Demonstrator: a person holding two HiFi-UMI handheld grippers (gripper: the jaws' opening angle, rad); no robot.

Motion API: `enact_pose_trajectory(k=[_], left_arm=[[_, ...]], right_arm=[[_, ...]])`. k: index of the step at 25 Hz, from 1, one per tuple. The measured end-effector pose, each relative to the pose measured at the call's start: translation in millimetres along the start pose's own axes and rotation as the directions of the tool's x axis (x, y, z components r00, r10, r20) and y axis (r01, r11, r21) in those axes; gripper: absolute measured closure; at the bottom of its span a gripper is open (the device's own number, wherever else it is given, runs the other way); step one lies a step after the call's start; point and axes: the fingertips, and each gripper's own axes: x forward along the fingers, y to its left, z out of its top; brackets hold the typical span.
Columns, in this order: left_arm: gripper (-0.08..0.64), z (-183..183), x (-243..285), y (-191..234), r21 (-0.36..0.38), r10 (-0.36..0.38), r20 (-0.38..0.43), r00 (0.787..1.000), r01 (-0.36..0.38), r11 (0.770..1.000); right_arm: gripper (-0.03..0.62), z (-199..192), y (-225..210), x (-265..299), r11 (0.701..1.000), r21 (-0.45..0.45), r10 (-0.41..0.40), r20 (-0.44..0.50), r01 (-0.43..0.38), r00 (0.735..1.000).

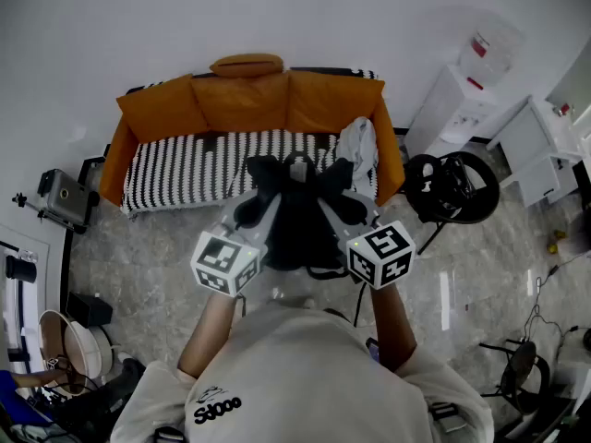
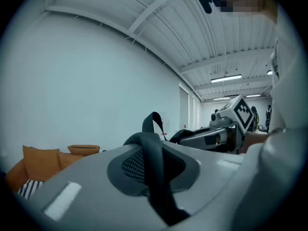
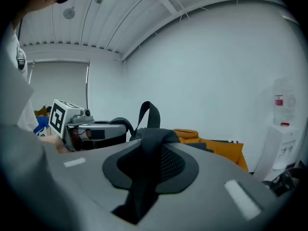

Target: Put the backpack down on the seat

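A black backpack [image 1: 297, 212] hangs in the air in front of the sofa, held up by its two shoulder straps. My left gripper [image 1: 261, 212] is shut on the left strap [image 2: 155, 170], which runs up between its jaws. My right gripper [image 1: 343, 209] is shut on the right strap [image 3: 144, 167] in the same way. The pack's top carry loop [image 3: 149, 114] stands upright between the two grippers. Behind the pack is the sofa seat [image 1: 199, 162], black-and-white striped, with orange back cushions [image 1: 245, 101]. In the head view the pack hides part of the seat's front edge.
A grey cloth [image 1: 358, 146] lies on the seat's right end. Right of the sofa stand a black steering-wheel rig [image 1: 450, 188] and a white water dispenser [image 1: 459, 104]. A tripod and case [image 1: 57, 197] stand at the left. The floor [image 1: 138, 247] is pale marble tile.
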Motion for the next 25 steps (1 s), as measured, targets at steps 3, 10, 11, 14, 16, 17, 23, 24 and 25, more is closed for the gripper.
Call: enact_pose_trajectory(k=[3, 10, 11, 14, 16, 17, 23, 24, 25], left_arm=[[0.515, 0, 4, 1, 0.000, 0.004, -0.004, 1.000, -0.004, 1.000], [0.515, -2, 6, 5, -0.006, 0.016, -0.010, 1.000, -0.016, 1.000], [0.515, -1, 6, 6, -0.009, 0.017, -0.010, 1.000, -0.017, 1.000], [0.515, -1, 7, 6, -0.013, 0.018, -0.012, 1.000, -0.018, 1.000], [0.515, -1, 9, 3, -0.012, 0.019, -0.011, 1.000, -0.019, 1.000], [0.515, -2, 10, 0, -0.008, 0.020, -0.012, 1.000, -0.020, 1.000], [0.515, -4, 14, -16, 0.019, 0.031, -0.019, 0.999, -0.031, 0.999], [0.515, -4, 14, -17, 0.014, 0.036, -0.016, 0.999, -0.036, 0.999], [0.515, -5, 14, -19, 0.008, 0.043, -0.013, 0.999, -0.043, 0.999]], right_arm=[[0.531, 0, -4, 2, 1.000, 0.002, 0.004, -0.003, -0.004, 1.000], [0.529, 0, -6, 7, 1.000, 0.020, 0.015, 0.006, -0.015, 1.000], [0.529, 1, -6, 7, 1.000, 0.018, 0.016, 0.007, -0.016, 1.000], [0.529, 2, -8, 7, 1.000, 0.017, 0.019, 0.005, -0.019, 1.000], [0.529, 1, -10, 5, 1.000, 0.019, 0.021, 0.003, -0.021, 1.000], [0.529, 0, -12, 3, 1.000, 0.020, 0.021, 0.003, -0.022, 1.000], [0.529, -6, -19, -10, 0.999, 0.027, 0.041, 0.001, -0.041, 0.999], [0.529, -7, -19, -12, 0.999, 0.023, 0.048, 0.001, -0.048, 0.999], [0.529, -7, -18, -14, 0.998, 0.016, 0.057, -0.001, -0.057, 0.998]])
